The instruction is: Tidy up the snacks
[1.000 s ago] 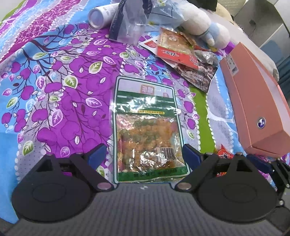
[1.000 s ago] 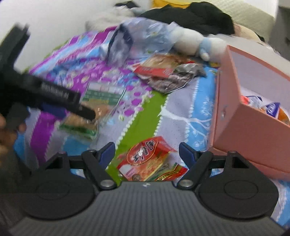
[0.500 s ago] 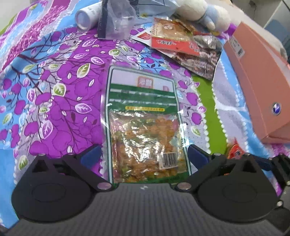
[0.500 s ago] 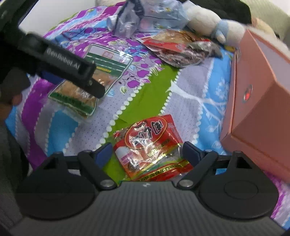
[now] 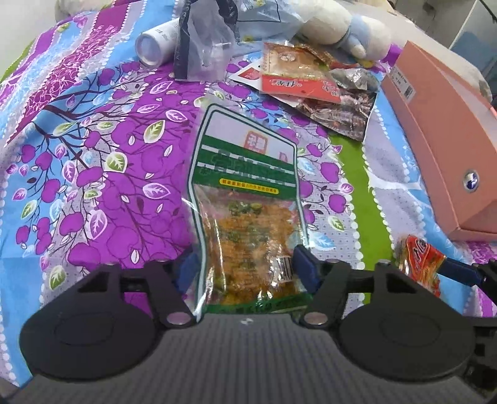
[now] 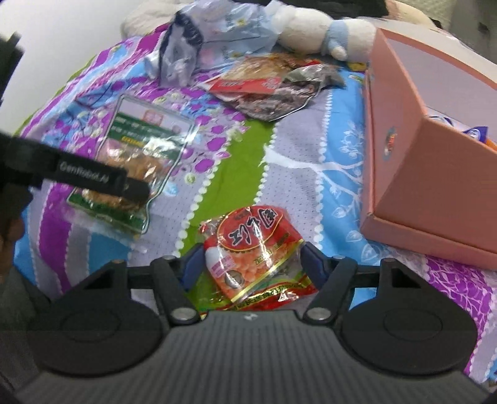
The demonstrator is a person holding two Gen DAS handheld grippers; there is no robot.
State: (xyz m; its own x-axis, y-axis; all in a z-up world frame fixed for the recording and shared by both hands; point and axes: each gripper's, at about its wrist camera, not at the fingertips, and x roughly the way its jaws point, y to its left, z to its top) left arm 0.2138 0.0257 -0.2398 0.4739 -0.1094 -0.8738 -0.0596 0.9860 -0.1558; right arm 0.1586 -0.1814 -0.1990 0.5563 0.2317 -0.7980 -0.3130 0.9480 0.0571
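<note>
- Two grippers point down at a floral bedsheet (image 5: pixel 93 174), each with a snack bag between its blue pads.
- Nearest, the left gripper (image 5: pixel 245 264) has just been closing; its pads now pinch the lower sides of the green-bordered snack bag (image 5: pixel 245 217), which buckles narrower there. The bag stretches straight ahead of the fingers.
- The right gripper (image 6: pixel 248 261) has likewise been closing around the red snack bag (image 6: pixel 251 248); both pads sit against the bag's crinkled edges, though how firmly they press is hard to tell.
- Just right of the right gripper and a little ahead stands the pink box (image 6: pixel 435 174), its top open, with packets partly visible inside.
- Farther ahead of both grippers lies a heap of loose wrappers (image 5: pixel 313 90), orange-red and dark foil.
- Beyond those, a clear plastic bag (image 5: pixel 202 49), a white tube (image 5: pixel 155 46) lying on its side, and a white plush toy (image 5: pixel 341 28).
</note>
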